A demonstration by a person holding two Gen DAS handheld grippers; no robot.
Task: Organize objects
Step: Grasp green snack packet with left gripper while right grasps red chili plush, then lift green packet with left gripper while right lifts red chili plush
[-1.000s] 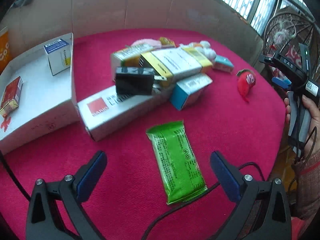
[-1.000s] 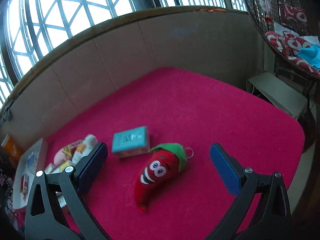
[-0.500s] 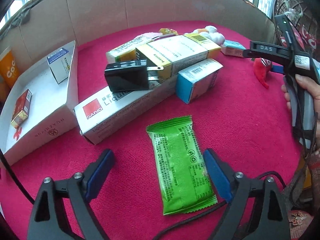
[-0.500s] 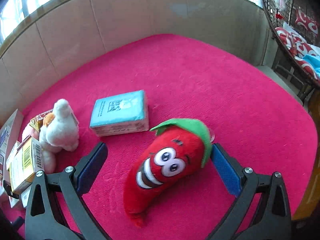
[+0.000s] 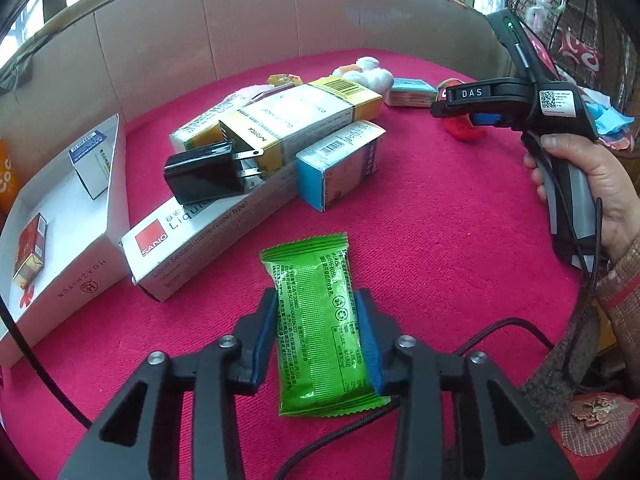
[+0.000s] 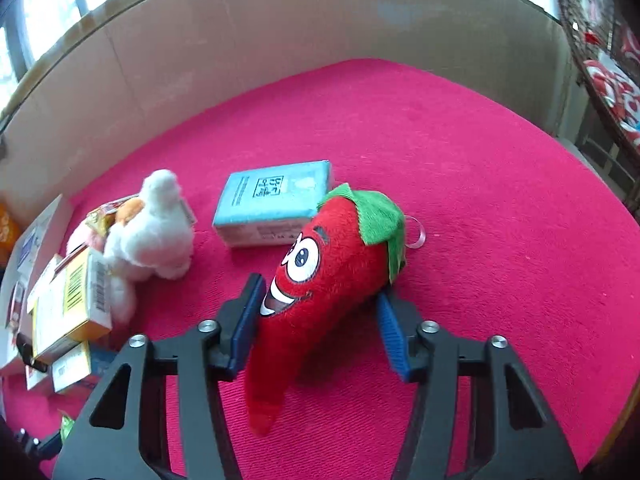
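A bright pink cloth (image 6: 460, 152) covers the bench. A curved cardboard wall (image 6: 248, 52) rims its far side. Beyond it, windows (image 6: 48, 12) with dark frames let in daylight. At far right stands a wire chair (image 5: 576, 32) with red-and-white cushions (image 6: 608, 84).

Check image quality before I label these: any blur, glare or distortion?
Left wrist view: sharp; fisheye bends the cardboard wall; the green snack packet shows slight sheen, print legible. Right wrist view: the red chili plush is crisp, the windows washed out, corners dark.
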